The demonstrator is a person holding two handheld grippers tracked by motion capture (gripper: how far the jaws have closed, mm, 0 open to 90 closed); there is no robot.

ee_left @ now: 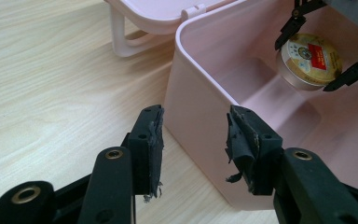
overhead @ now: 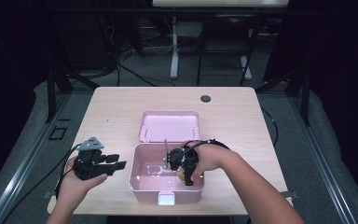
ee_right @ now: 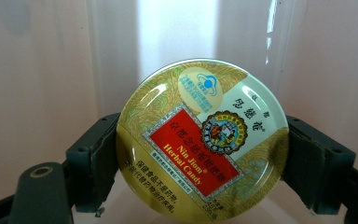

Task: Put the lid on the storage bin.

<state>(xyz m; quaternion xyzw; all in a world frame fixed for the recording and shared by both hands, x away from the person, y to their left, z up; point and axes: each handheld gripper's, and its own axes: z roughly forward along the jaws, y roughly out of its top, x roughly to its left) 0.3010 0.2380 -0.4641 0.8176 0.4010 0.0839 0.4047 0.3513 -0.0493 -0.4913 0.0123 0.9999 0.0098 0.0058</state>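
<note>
A pink plastic box [overhead: 140, 184] stands open near the table's front edge, its lid [overhead: 169, 125] folded back flat behind it. My right gripper [overhead: 185, 173] reaches down into the box and is shut on a round herbal candy tin [ee_right: 202, 142], gold and green with a red label; the pads press its two sides. The same candy tin [ee_left: 310, 60] hangs inside the box [ee_left: 200, 79] between those jaws. My left gripper [ee_left: 193, 140] stands open just left of the box's outer wall, with nothing between its fingers. In the high view the left gripper [overhead: 113, 164] hovers over the table.
A light wooden table [overhead: 112, 112] carries the box. A dark round cable port [overhead: 205, 98] sits near its far edge. Behind the table stand desk legs and cables on a dark floor. Bare tabletop lies left and right of the box.
</note>
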